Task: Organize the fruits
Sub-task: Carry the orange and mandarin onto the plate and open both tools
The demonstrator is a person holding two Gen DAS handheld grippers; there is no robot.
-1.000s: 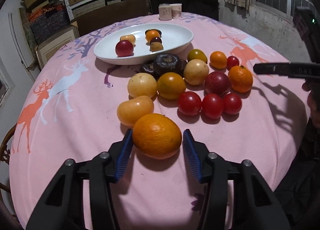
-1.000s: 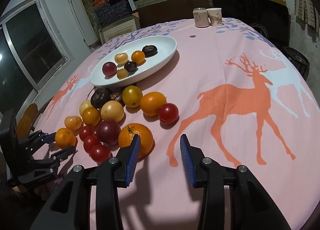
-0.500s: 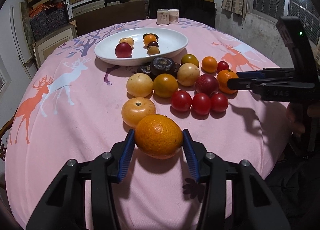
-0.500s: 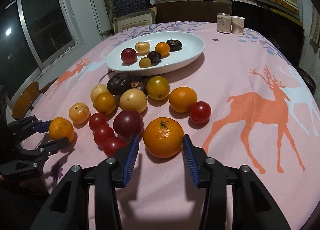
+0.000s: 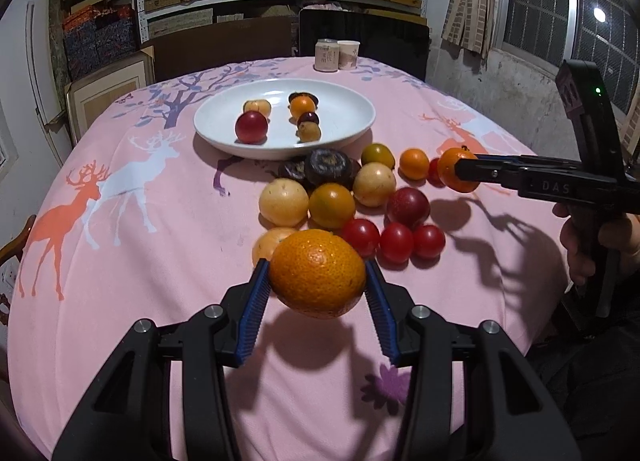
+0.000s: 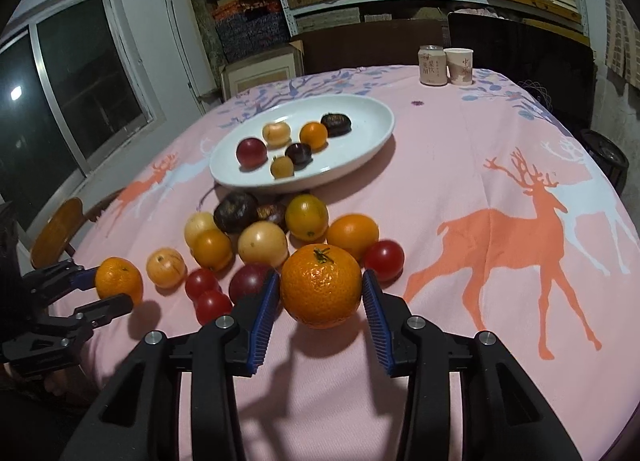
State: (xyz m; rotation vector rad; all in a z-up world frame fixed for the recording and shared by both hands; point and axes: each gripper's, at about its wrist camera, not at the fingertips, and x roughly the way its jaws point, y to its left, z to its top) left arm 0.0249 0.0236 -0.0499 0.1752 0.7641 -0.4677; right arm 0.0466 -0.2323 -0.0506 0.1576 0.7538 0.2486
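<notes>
My left gripper point(image 5: 317, 293) is shut on a large orange point(image 5: 317, 273) and holds it above the pink tablecloth; it also shows in the right wrist view point(image 6: 119, 281). My right gripper point(image 6: 320, 301) is shut on a stemmed orange point(image 6: 321, 285), lifted off the cloth; it shows in the left wrist view point(image 5: 456, 175) too. A cluster of loose fruit point(image 5: 332, 201) lies between the grippers and the white oval plate point(image 5: 344, 129), which holds several small fruits point(image 6: 251, 152).
A can point(image 6: 432, 65) and a paper cup point(image 6: 459, 65) stand at the table's far edge. A wooden chair point(image 6: 60, 231) is at the left edge. Shelves of boxes line the back wall. Bare pink cloth with a deer print point(image 6: 520, 229) lies right of the fruit.
Both grippers closed on their oranges and lifted them off the cloth. The right gripper moved in around the stemmed orange before closing.
</notes>
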